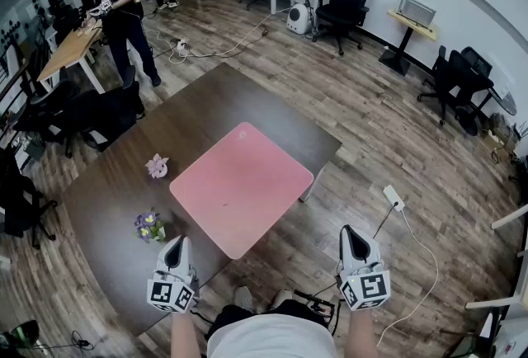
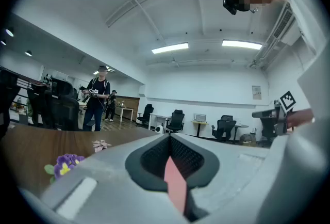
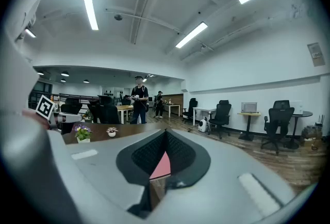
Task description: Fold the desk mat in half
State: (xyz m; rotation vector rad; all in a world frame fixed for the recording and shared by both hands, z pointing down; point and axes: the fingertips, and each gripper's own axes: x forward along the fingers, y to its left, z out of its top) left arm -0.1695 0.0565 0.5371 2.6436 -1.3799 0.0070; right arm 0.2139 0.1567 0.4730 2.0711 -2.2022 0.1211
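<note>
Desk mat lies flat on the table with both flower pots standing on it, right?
No. The desk mat lies flat on the table, but the pink flower pot and the purple flower pot stand on bare wood beside it, as the head view shows.

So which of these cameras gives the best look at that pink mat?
The head view: the whole pink mat lies flat on the dark table, with every edge in sight. The left and right gripper views each catch only a thin pink sliver of it, low in the middle.
</note>
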